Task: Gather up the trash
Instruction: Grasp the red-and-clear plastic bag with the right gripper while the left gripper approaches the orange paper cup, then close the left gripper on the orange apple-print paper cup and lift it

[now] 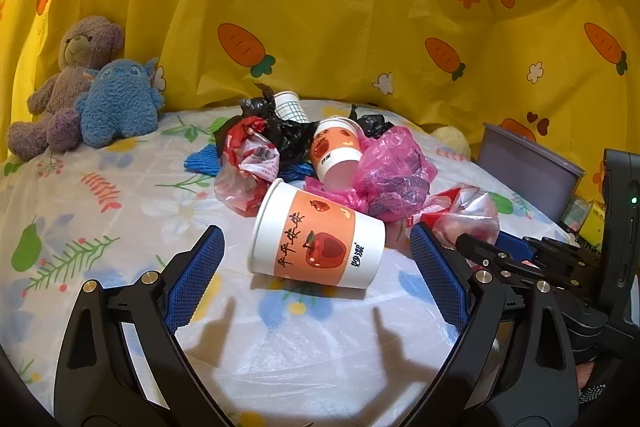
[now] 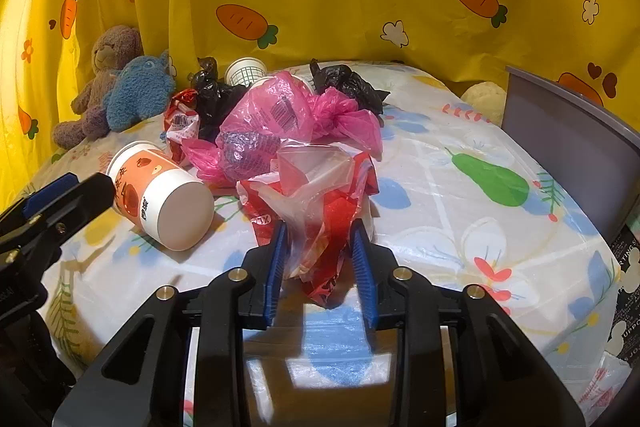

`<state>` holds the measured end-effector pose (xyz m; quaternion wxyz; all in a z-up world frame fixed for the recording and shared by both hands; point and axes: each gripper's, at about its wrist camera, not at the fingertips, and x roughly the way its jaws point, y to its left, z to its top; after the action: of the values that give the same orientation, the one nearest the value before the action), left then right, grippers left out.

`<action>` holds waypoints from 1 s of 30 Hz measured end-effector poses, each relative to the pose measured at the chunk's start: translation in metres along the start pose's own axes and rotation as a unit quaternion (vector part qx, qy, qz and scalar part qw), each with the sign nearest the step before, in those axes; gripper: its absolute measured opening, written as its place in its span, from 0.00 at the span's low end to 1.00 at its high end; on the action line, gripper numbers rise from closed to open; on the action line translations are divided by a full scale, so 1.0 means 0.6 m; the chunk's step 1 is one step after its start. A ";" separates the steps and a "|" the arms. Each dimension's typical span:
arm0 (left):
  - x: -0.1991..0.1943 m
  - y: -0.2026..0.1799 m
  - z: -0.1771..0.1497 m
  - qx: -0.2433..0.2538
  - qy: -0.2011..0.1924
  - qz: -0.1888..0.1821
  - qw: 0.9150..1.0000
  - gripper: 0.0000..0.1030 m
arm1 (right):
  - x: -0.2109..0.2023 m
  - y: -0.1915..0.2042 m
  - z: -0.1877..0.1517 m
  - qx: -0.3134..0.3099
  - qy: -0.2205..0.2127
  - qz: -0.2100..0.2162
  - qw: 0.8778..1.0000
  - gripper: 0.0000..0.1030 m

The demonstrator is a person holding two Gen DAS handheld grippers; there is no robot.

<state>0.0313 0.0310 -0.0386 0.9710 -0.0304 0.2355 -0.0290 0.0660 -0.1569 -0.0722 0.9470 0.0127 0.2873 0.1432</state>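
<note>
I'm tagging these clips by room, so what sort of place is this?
Probably a child's bedroom or play corner, set up for a tidying exercise. A teddy bear and a blue plush toy sit against a yellow carrot-print curtain, and the trash lies on a fruit-and-flower printed cover that looks like a bed's.

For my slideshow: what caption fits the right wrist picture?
Right gripper pinching a red bag beside a tipped cup.

open left tongs (image 1: 316, 239) flank a toppled paper cup (image 1: 320, 243).

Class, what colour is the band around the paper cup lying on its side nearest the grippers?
Orange, printed with red apples, on the white paper cup; it shows best in the left wrist view.
</note>
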 end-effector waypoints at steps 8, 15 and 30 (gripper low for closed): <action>0.043 -0.013 0.007 0.017 0.042 0.006 0.999 0.90 | -0.029 -0.025 0.006 0.000 -0.023 -0.008 1.000 0.28; 0.073 -0.014 0.007 0.022 0.075 0.010 0.997 0.90 | -0.036 -0.041 0.008 0.007 -0.025 -0.006 1.000 0.28; 0.071 0.004 0.010 -0.002 0.066 0.003 0.998 0.84 | -0.046 -0.054 0.017 0.010 -0.036 -0.007 0.999 0.28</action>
<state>0.0720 0.0307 -0.0531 0.9534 -0.0294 0.2989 -0.0276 0.0583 -0.1952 -0.0520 0.9575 0.0256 0.2545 0.1335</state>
